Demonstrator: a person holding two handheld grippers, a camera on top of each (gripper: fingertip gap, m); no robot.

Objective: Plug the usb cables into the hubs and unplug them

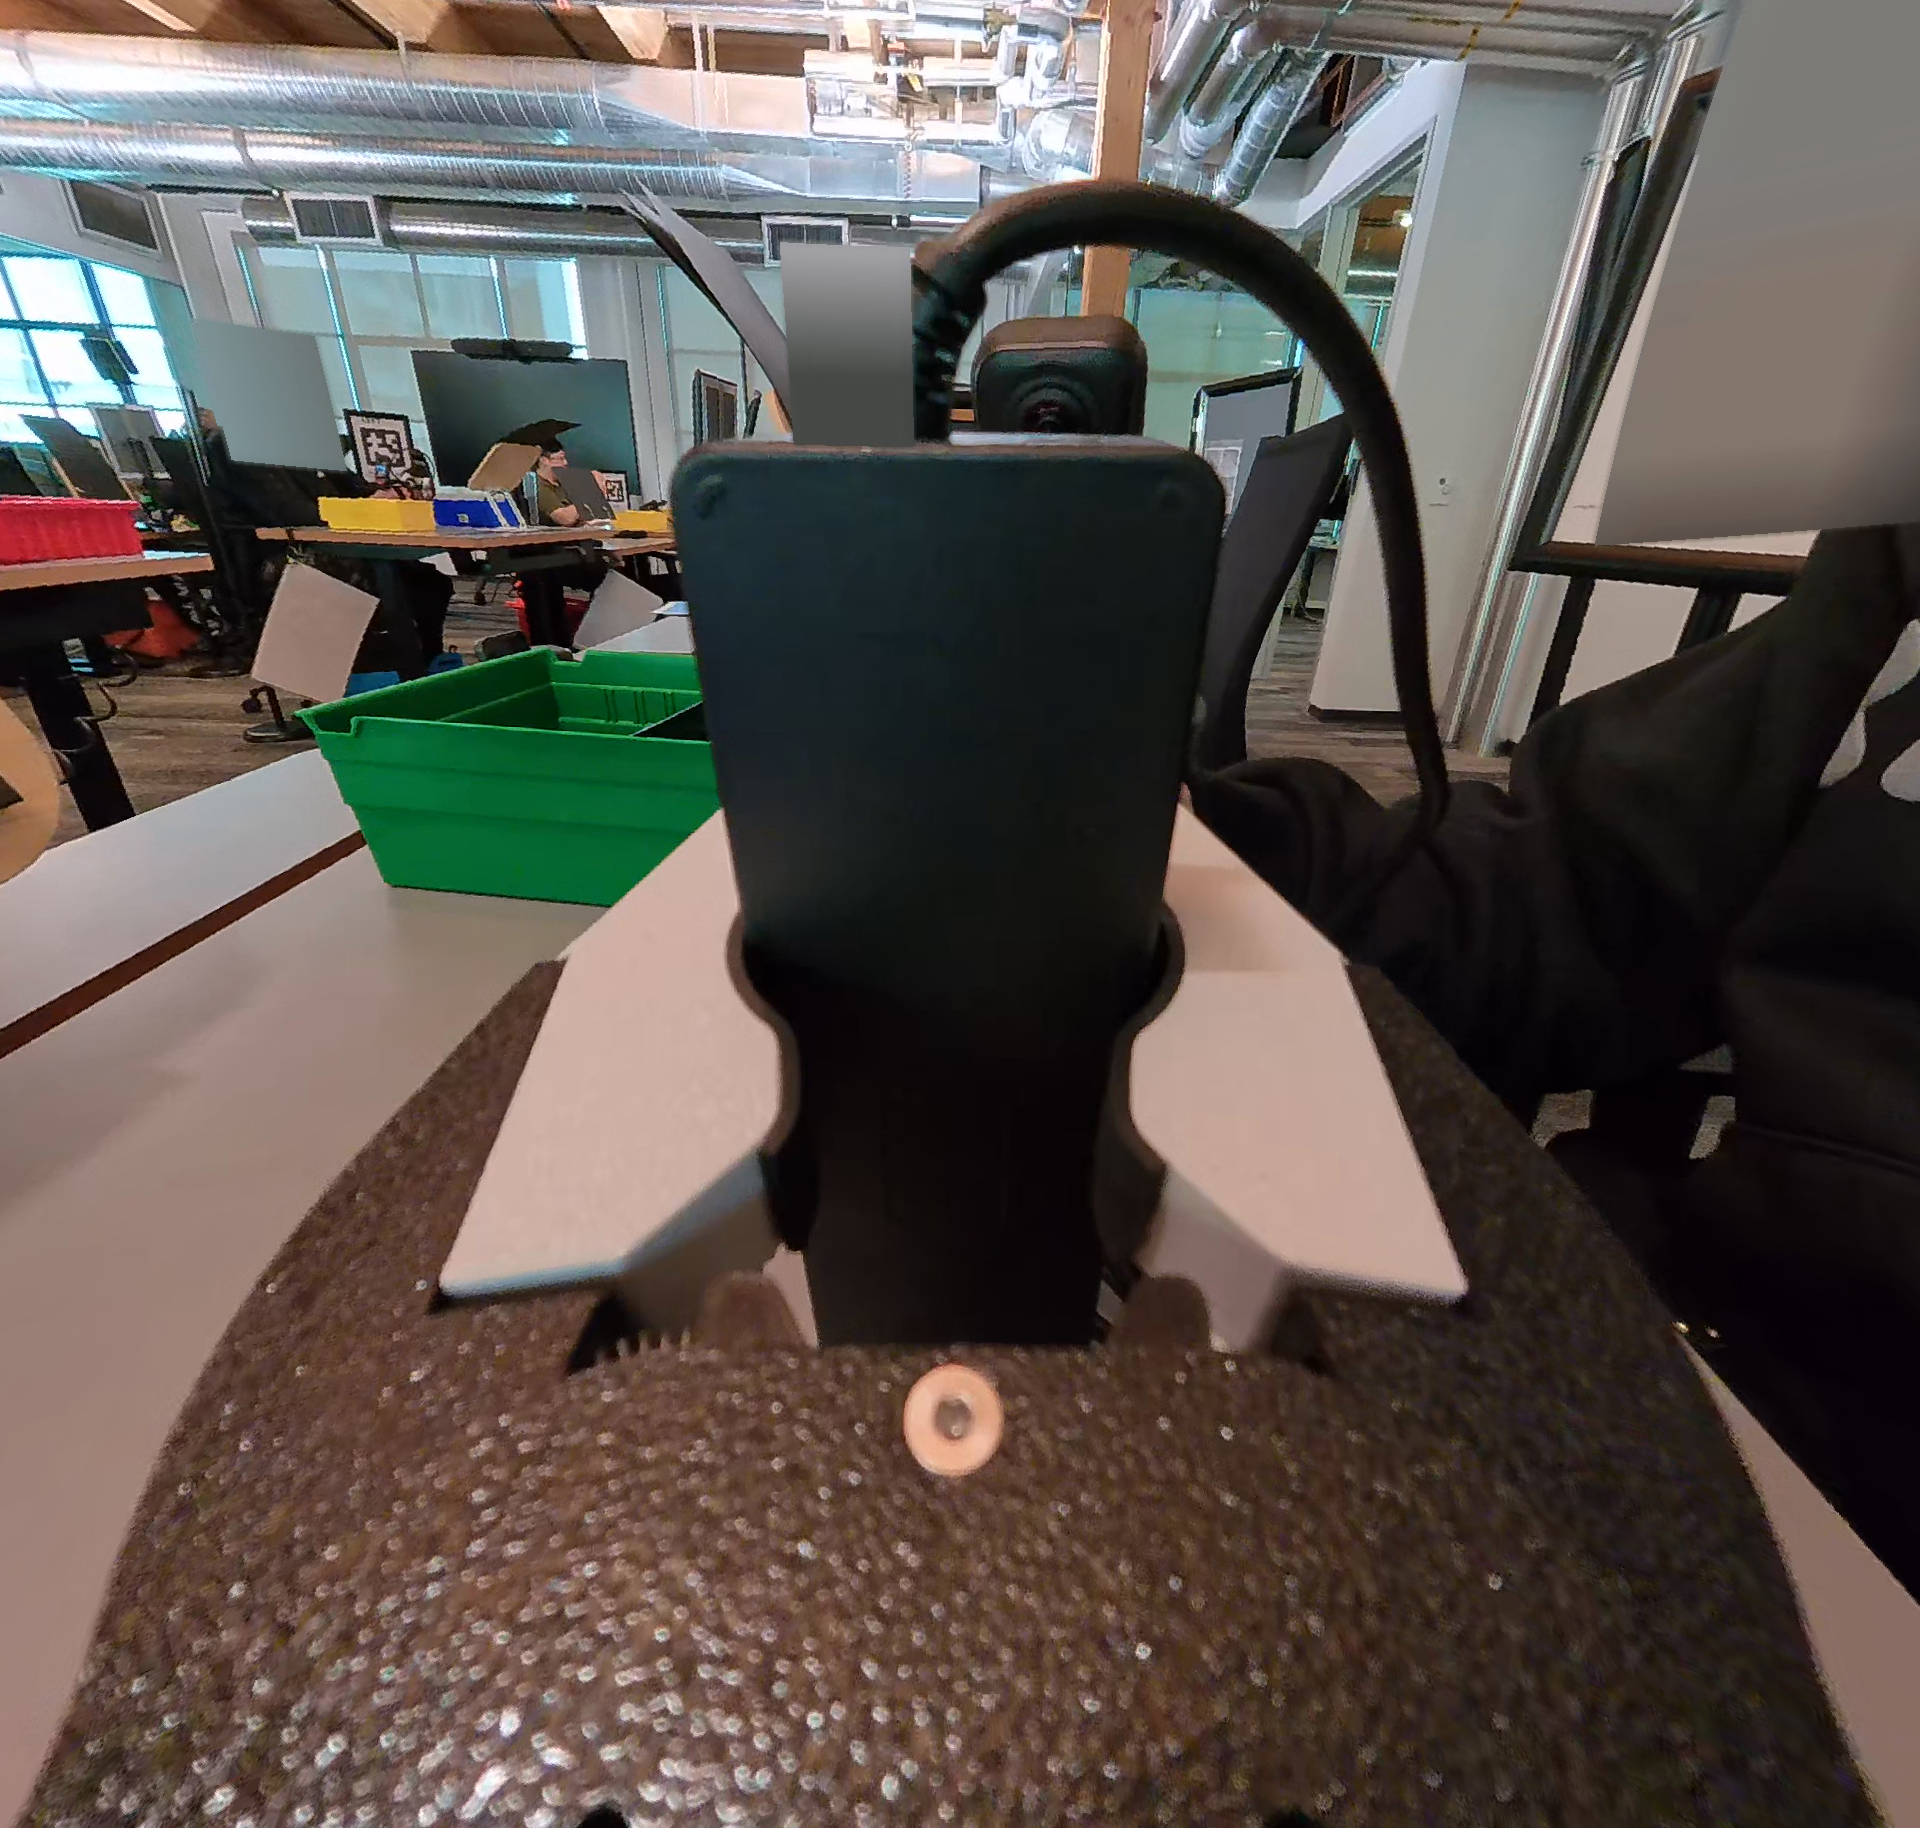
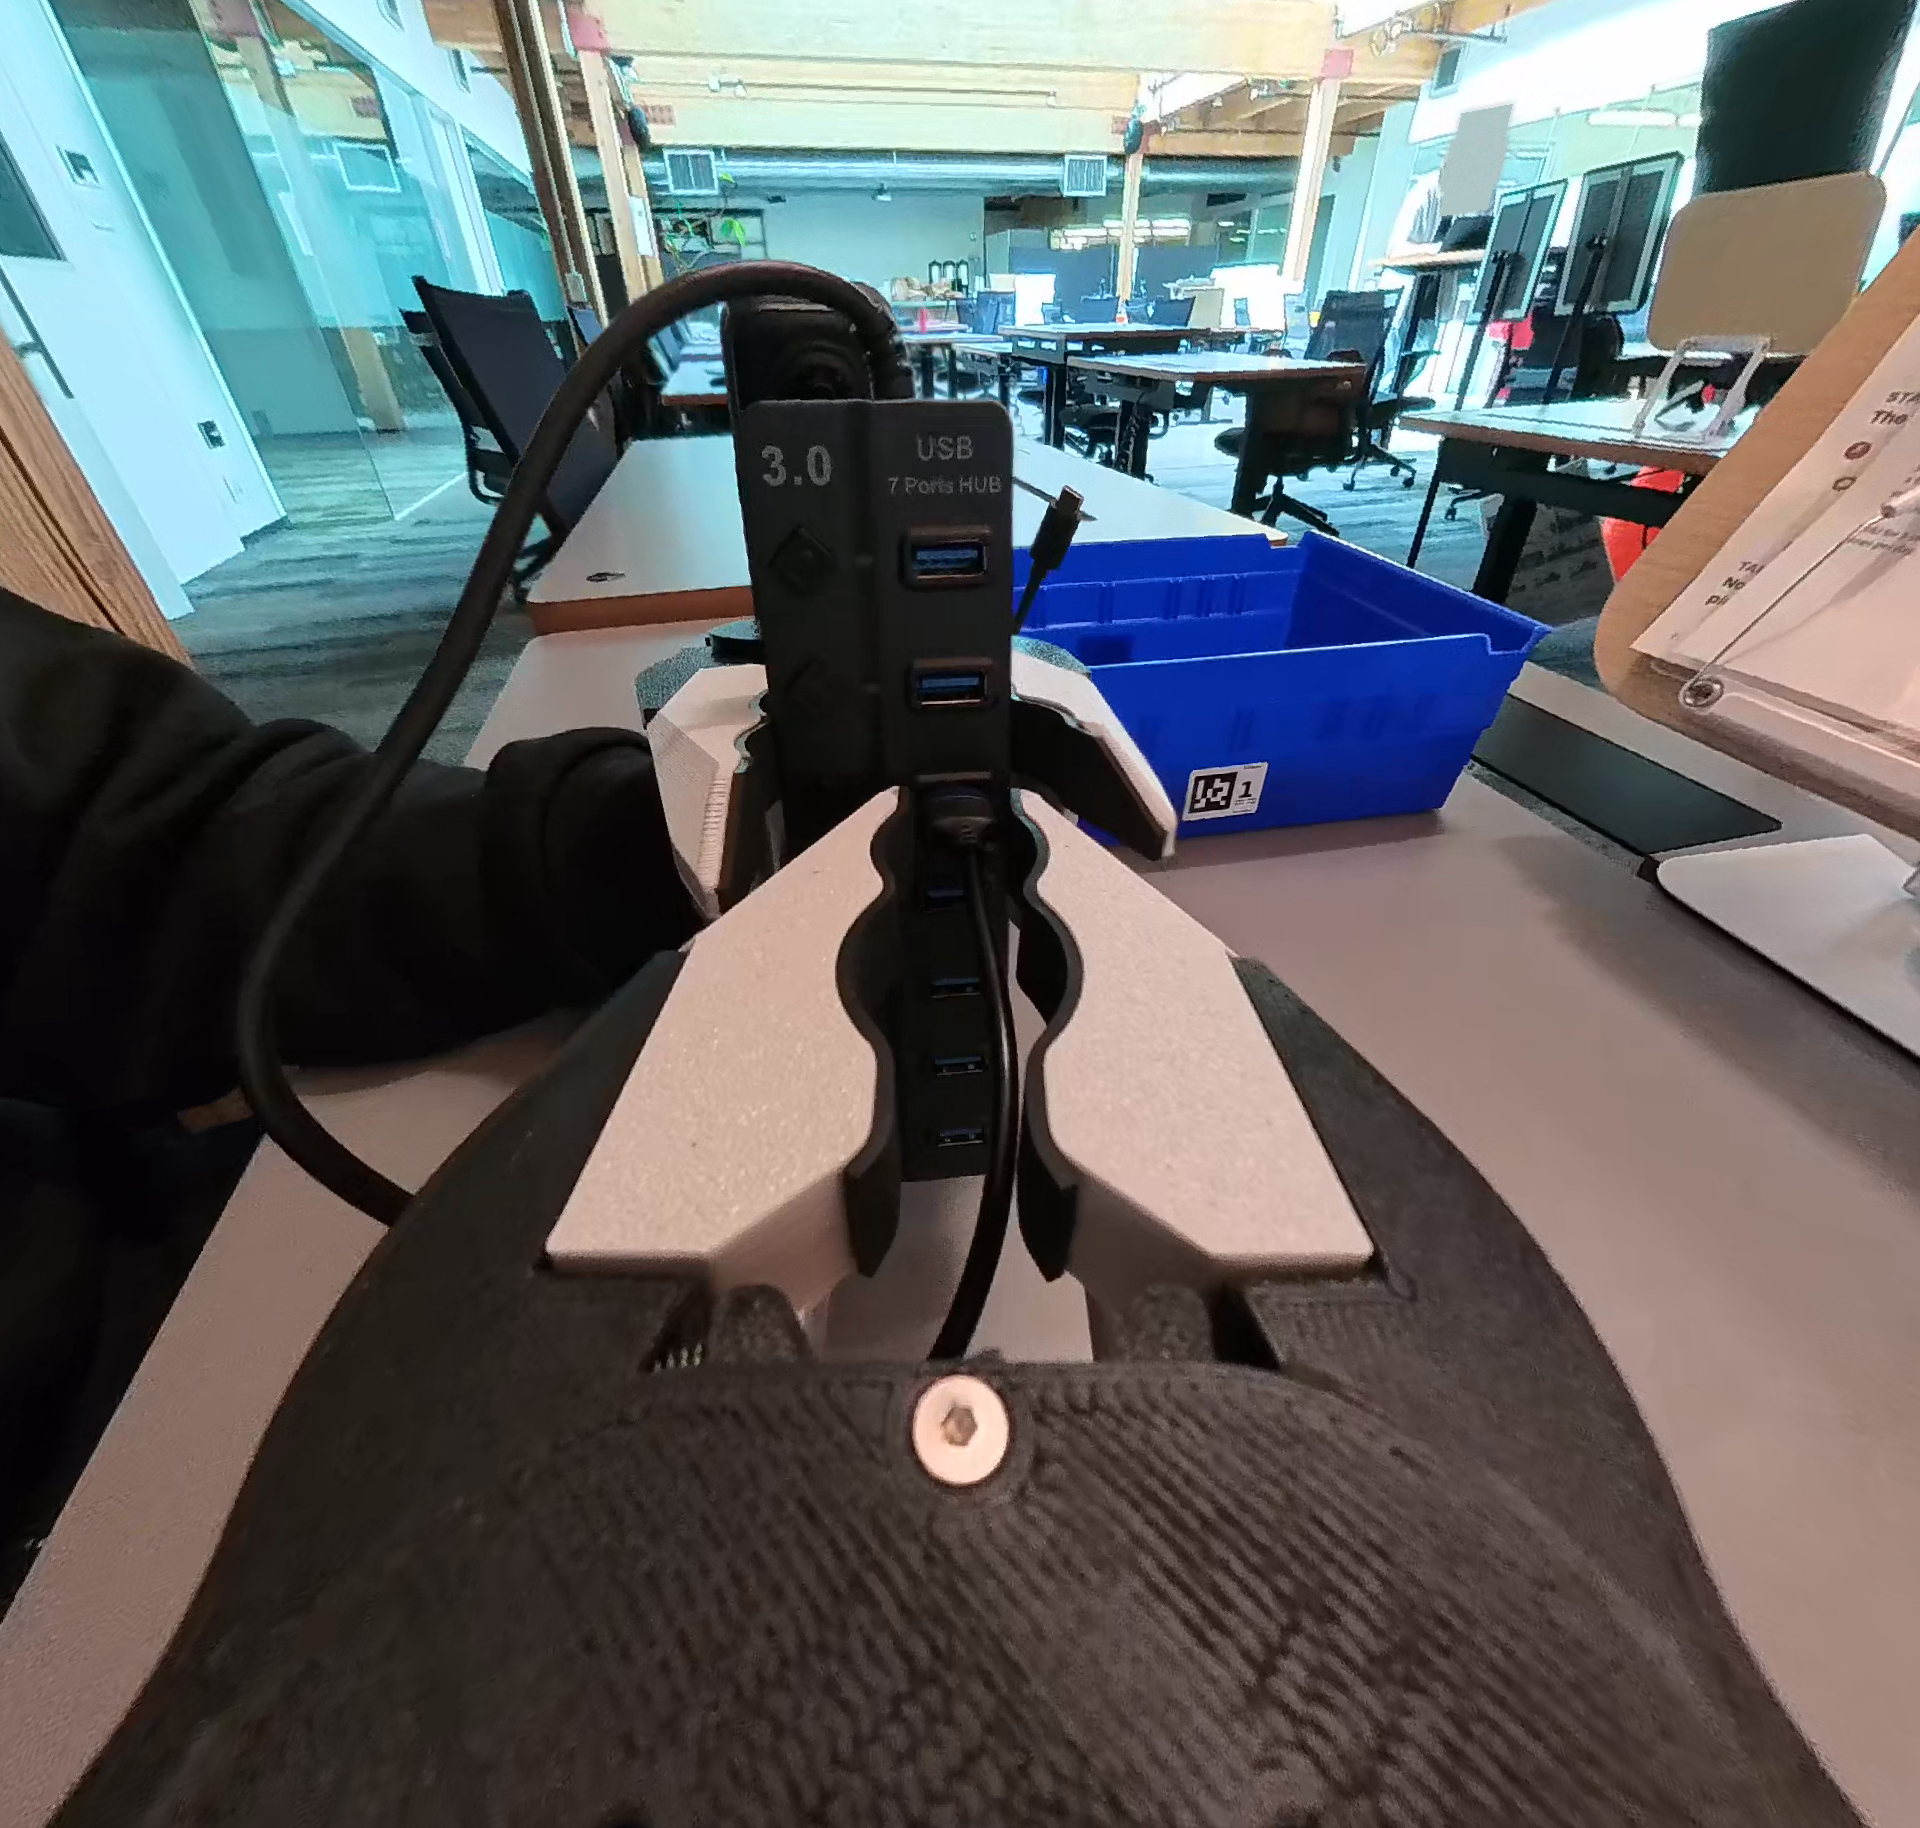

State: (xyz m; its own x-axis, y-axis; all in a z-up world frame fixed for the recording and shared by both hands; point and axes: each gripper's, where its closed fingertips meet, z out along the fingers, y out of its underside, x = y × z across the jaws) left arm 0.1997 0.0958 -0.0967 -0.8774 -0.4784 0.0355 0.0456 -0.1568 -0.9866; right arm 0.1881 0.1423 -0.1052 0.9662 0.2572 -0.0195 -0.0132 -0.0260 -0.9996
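Observation:
A black USB hub (image 1: 945, 687) stands upright in my left gripper (image 1: 956, 885), which is shut on its lower half; the left wrist view shows its plain back. The right wrist view shows the hub's port side (image 2: 883, 615) with several blue ports, and the left gripper (image 2: 894, 739) behind it. My right gripper (image 2: 961, 822) is closed around a black USB plug (image 2: 956, 804) seated in the third port from the top. Its thin cable (image 2: 1003, 1051) runs down between the fingers. The hub's own thick cable (image 2: 468, 635) loops off to the left.
A green bin (image 1: 499, 791) stands on the grey table (image 1: 208, 947) to the left. A blue bin (image 2: 1299, 718) stands behind the hub, with a cable end (image 2: 1060, 521) poking up from it. A paper stand (image 2: 1766, 583) is at right. A person's black sleeve (image 2: 260, 895) is close.

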